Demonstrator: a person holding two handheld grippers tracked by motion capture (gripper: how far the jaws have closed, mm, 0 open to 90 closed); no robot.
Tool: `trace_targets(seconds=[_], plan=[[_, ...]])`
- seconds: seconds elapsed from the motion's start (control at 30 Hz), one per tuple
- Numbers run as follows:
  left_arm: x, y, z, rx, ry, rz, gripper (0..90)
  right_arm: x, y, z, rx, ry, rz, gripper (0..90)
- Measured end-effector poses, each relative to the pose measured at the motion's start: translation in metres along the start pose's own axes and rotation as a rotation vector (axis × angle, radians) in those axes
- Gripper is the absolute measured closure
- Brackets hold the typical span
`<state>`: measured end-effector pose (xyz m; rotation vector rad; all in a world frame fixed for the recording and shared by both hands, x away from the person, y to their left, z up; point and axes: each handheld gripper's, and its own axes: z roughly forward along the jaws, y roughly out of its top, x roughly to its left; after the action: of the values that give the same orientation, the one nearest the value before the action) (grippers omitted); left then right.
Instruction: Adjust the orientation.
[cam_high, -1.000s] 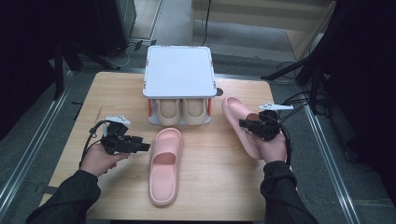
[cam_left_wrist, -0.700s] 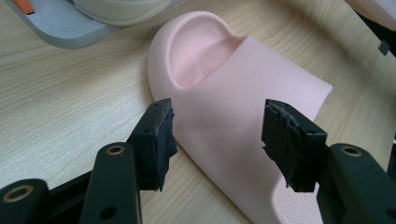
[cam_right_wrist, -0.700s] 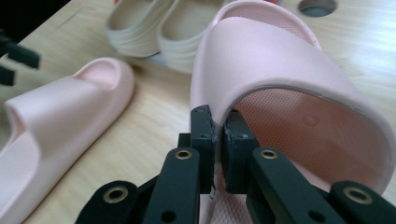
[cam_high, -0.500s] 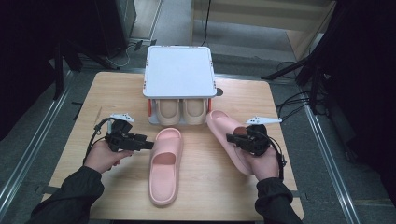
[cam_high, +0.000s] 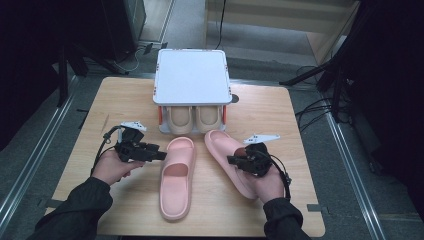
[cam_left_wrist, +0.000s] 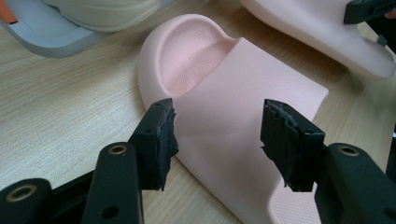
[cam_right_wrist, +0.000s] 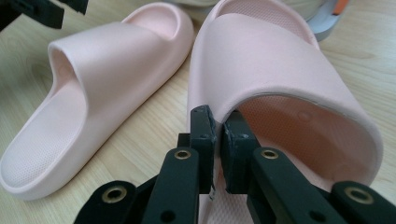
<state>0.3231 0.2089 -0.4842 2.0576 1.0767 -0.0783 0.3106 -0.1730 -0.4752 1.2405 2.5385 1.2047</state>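
Observation:
Two pink slippers lie on the wooden table (cam_high: 280, 115). The left pink slipper (cam_high: 175, 175) (cam_left_wrist: 224, 93) (cam_right_wrist: 93, 84) points toward the rack. My left gripper (cam_high: 159, 154) (cam_left_wrist: 219, 123) is open just left of its strap. Its jaws have just been closing slightly, and the pads do not touch the slipper. My right gripper (cam_high: 232, 161) (cam_right_wrist: 219, 126) is shut on the strap's edge of the right pink slipper (cam_high: 222, 145) (cam_right_wrist: 280, 60). That slipper lies angled beside the left one, its toe near the rack.
A small rack with a white top (cam_high: 192, 75) stands at the table's back middle, with a pair of beige slippers (cam_high: 180, 120) on its lower shelf. Cables and dark stands lie on the floor at both sides of the table.
My right gripper has dragged the right pink slipper leftward and nearer to me, close beside the left one. The left gripper has hardly moved.

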Motion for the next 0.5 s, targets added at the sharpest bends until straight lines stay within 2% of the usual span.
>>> trace_targets(seconds=[0.5], plan=[[0.0,0.0,0.002,0.011,0.0,0.002,44.9,0.026,-0.006,0.031,0.067,-0.015,-0.078,82.2]])
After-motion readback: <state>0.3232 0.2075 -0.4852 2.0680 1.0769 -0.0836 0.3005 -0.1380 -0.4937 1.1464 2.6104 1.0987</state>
